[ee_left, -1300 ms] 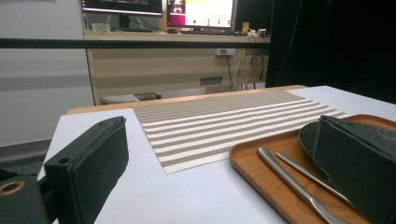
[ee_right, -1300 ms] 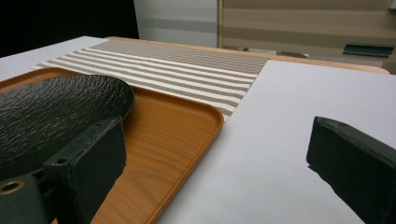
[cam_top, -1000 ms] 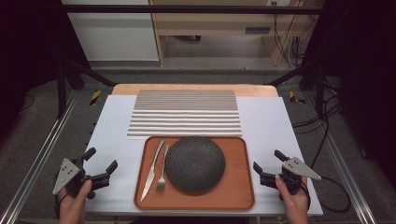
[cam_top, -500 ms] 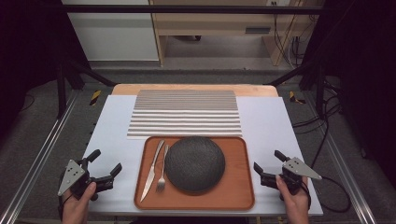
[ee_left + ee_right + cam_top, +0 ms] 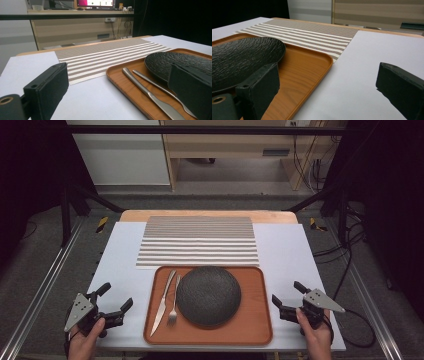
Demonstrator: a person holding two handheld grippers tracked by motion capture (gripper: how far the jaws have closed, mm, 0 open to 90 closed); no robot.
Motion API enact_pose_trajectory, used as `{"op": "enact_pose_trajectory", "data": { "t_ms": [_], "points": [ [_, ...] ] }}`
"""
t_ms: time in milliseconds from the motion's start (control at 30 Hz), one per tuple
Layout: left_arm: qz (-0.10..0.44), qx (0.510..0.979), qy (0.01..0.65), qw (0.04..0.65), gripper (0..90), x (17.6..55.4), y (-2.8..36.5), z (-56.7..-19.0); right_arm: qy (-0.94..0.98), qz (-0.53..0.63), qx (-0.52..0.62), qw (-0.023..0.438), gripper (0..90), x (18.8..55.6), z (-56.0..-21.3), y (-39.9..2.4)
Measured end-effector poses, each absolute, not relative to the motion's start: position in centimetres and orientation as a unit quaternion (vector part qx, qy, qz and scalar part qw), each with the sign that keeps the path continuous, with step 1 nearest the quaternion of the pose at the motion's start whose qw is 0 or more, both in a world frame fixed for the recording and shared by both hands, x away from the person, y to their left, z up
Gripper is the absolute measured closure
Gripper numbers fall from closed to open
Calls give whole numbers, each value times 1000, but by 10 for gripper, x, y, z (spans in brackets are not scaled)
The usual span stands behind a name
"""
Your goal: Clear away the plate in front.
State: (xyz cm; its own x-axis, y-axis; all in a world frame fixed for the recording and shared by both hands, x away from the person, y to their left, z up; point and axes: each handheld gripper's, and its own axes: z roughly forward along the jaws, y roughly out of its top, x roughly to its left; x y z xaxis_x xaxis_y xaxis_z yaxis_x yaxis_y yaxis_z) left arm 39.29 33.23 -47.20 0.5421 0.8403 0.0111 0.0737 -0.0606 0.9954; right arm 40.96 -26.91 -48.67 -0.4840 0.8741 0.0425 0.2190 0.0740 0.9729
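Left claw: jaws spread wide, holding nothing; it sits low over the desk, just outside the left rim of the tray.
Right claw: jaws equally wide and empty, just outside the tray's right rim.
Tray: wooden, between the two claws; its near rim lies close to the desk's front edge.
Plate: dark, textured, resting in the tray, inward of the right claw.
Knife and fork: loose, side by side in the tray, just inward of the left claw.
Placemat: striped, beyond both claws, touching the tray's far rim.
Risk, uneven lift: if one claw rises first, the tray tilts and the plate slides.
Risk, cutlery: a tilt or jolt likely rolls the loose knife and fork off.
Risk, shallow grip: a thin rim can slip from the jaws.
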Motion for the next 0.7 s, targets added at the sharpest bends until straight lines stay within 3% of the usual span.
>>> {"op": "enact_pose_trajectory", "data": {
  "t_ms": [700],
  "points": [
    [328, 644, 380, 578, 29, 393, 343, -478, 664, 555, 396, 307, 52, 408, -489, -272]
  ]
}}
